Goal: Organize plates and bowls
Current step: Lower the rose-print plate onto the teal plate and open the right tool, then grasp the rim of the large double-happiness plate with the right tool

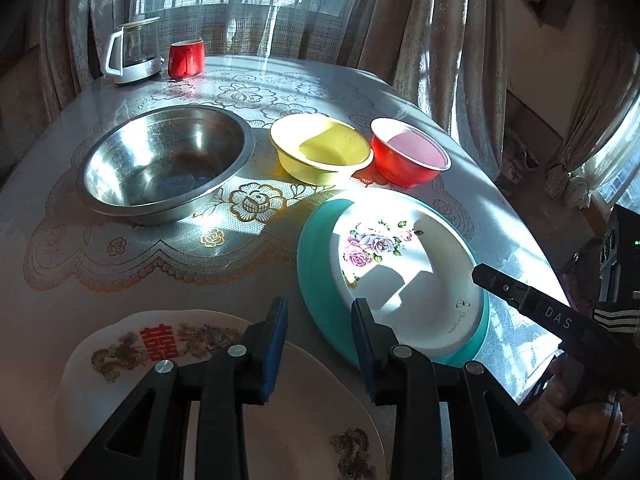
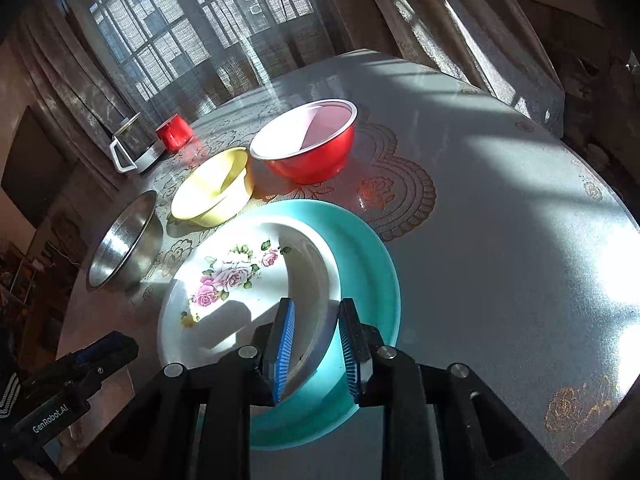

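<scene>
A white plate with pink roses (image 1: 404,264) (image 2: 224,280) lies on top of a teal plate (image 1: 316,264) (image 2: 372,272). My right gripper (image 2: 317,308) (image 1: 486,276) hovers at the near rim of the rose plate. Its jaws are open, with the rim showing in the gap and neither pad pressing on it. My left gripper (image 1: 320,308) (image 2: 116,346) stands open and empty above a white plate with dragons and a red character (image 1: 160,356). Behind stand a steel bowl (image 1: 160,164) (image 2: 124,240), a yellow bowl (image 1: 320,148) (image 2: 208,192) and a red bowl (image 1: 408,156) (image 2: 308,144).
A glass kettle (image 1: 132,52) (image 2: 132,148) and a red mug (image 1: 186,58) (image 2: 174,132) stand at the table's far side by the curtained window. The round table (image 2: 500,240) has a lace cover with gold flowers. A hand (image 1: 580,412) grips the right tool.
</scene>
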Available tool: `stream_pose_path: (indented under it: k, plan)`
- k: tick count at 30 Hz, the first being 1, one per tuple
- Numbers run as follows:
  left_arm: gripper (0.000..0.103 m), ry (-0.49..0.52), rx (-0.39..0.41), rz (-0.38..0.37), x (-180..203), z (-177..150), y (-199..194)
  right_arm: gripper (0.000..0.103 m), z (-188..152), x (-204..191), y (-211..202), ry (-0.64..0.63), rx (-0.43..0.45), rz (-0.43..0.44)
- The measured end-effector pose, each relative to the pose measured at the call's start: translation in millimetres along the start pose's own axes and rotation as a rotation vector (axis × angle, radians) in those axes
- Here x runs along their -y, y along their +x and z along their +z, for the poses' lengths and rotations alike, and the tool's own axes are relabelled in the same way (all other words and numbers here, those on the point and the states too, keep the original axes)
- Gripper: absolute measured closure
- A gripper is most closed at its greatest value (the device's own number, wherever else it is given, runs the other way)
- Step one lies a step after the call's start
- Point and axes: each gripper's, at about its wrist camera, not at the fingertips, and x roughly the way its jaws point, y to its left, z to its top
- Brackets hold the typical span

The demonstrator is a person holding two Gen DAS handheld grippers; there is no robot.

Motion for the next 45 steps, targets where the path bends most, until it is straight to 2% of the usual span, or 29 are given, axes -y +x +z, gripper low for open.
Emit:
stream_pose_path:
  k: [5, 9, 15, 19, 23, 28, 32, 35, 37, 40, 45]
  plan:
    - [0.066, -0.007, 0.025, 0.024, -8.9, -5.2, -13.7, 0.079, -5.9, -7.6, -14.1, -0.014, 0.026, 0.041]
    - [0.063, -0.009, 0.041, 0.040, -16.4, -10.8, -23.1, 0.078, -11.9, -18.6, -20.6, -0.040, 0.027, 0.148]
    - [0.062, -0.024, 0.047, 0.056, -30.9, -20.8, -34.3, 0.074, -30.6, -46.9, -17.2, -0.116, -0.042, 0.318]
    - [0.062, -0.050, 0.035, 0.059, -47.3, -29.3, -41.1, 0.070, -48.3, -62.8, -10.4, -0.162, -0.107, 0.371]
    - [0.062, -0.098, 0.054, 0.079, -70.5, -37.8, -53.8, 0.070, -58.9, -69.1, -5.5, -0.169, -0.154, 0.402]
    - [0.062, -0.205, 0.096, 0.060, -113.1, -50.0, -72.2, 0.070, -67.8, -72.7, -2.5, -0.183, -0.218, 0.438]
    - [0.058, -0.241, 0.156, 0.020, -141.4, -65.8, -90.2, 0.070, -73.8, -73.9, -2.1, -0.190, -0.228, 0.458]
    - [0.057, -0.242, 0.192, 0.049, -156.1, -80.6, -99.9, 0.070, -75.7, -72.4, -2.1, -0.180, -0.216, 0.481]
    - [0.058, -0.251, 0.183, 0.045, -164.4, -90.3, -101.5, 0.070, -77.0, -73.1, -1.0, -0.182, -0.207, 0.500]
    - [0.060, -0.263, 0.153, -0.032, -170.4, -103.0, -98.5, 0.070, -81.6, -78.3, 6.1, -0.207, -0.221, 0.508]
    - [0.070, -0.257, 0.121, -0.053, -164.6, -114.5, -88.2, 0.085, -87.8, -80.9, 14.0, -0.215, -0.231, 0.522]
